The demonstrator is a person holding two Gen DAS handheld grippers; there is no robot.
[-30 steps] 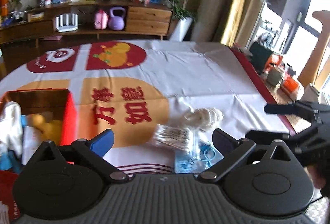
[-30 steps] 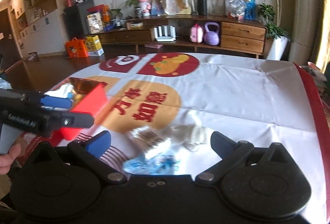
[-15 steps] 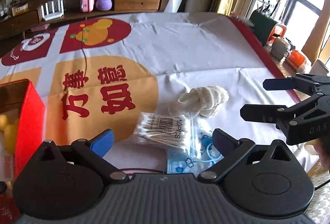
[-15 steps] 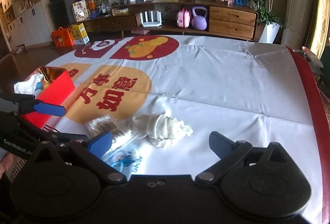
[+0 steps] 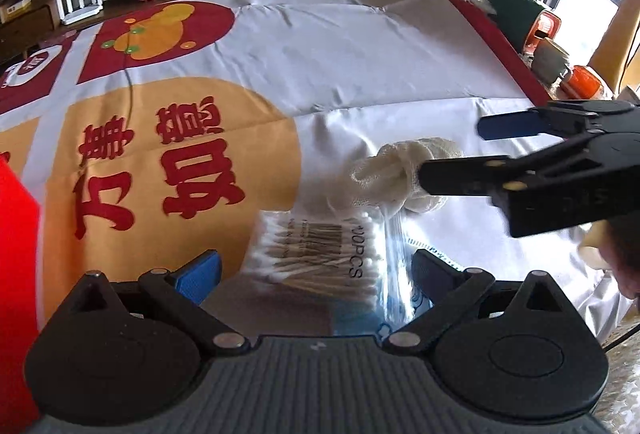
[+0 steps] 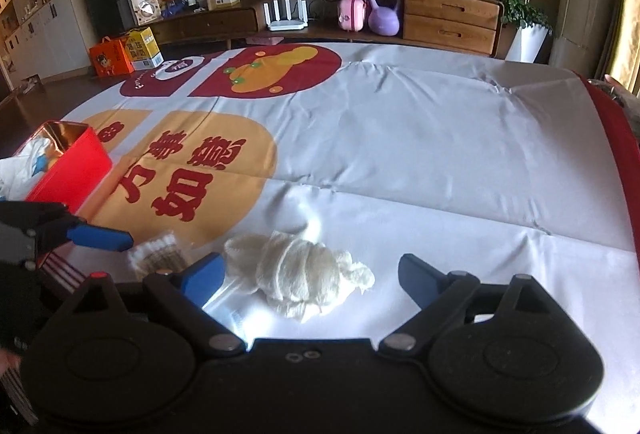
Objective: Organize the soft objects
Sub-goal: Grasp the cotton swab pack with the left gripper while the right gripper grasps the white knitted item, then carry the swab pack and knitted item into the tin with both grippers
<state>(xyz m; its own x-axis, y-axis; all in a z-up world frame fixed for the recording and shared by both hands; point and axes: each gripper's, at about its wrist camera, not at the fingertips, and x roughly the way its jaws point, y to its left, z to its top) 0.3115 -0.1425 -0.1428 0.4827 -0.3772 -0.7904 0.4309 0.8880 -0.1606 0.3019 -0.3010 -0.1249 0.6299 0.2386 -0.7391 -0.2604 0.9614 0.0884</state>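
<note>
Both of my grippers have come in closer over the last second, and the soft things now fill the space right ahead of them. My left gripper [image 5: 314,272] is spread wide, its fingers either side of the clear bag of cotton swabs [image 5: 320,252], not touching it that I can see. That bag lies on the surface [image 5: 360,54], which wears a white cloth printed with orange and red panels. A blue-printed plastic packet [image 5: 394,298] lies partly under the swabs, at their near right.

My right gripper [image 6: 310,276] is spread wide too, with the knotted white gauze cloth [image 6: 296,278] lying between its fingers, apart from both. From the left wrist view, the lower black finger of that gripper crosses in front of the gauze's right end; I cannot tell whether it touches.

The gauze lies just beyond the swab bag, touching or nearly so. The red box [image 6: 70,162] stands well off to the left, with white stuff inside.
</note>
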